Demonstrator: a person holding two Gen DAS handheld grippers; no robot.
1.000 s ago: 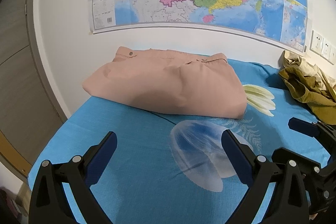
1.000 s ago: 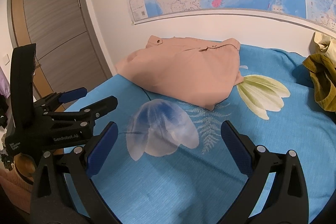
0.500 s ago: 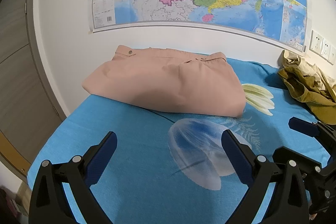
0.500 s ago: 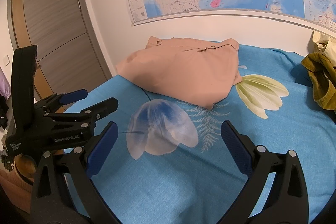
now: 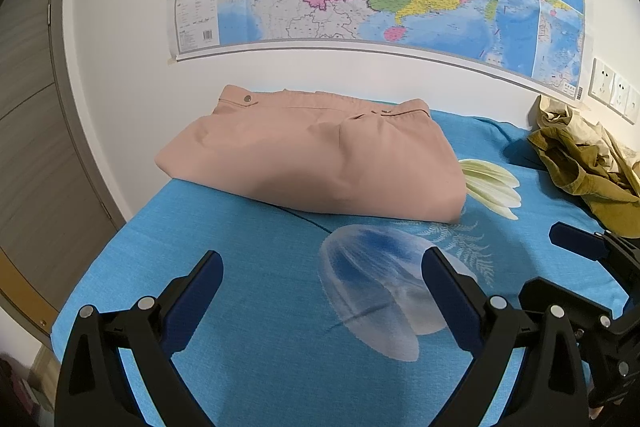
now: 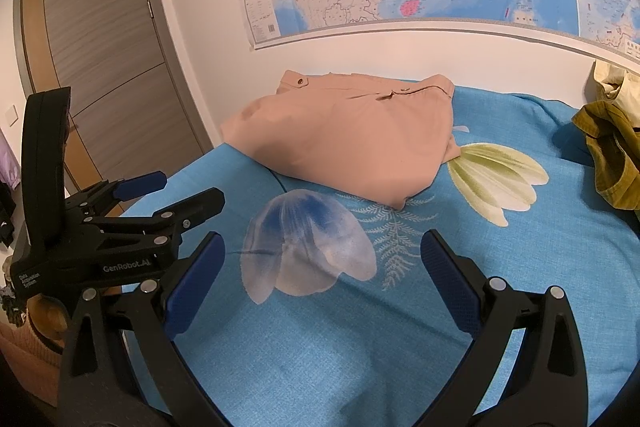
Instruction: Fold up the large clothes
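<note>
While both claws hang wide and empty low in the frame, the left gripper (image 5: 322, 273) and right gripper (image 6: 322, 255) sit clear of the folded pink garment (image 5: 316, 163) at centre. At right edge lies a crumpled olive garment (image 5: 588, 163); a careless reach could drag the blue bedspread (image 6: 400, 347) and topple the fold.

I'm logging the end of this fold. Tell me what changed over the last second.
Almost nothing. Both views shift very slightly, so the hand-held grippers drifted a touch; nothing was taken hold of or let go. The left hand-held gripper and right hand-held gripper stay open and empty above the blue bedsheet. The folded pink garment and the crumpled olive garment lie as before.
</note>
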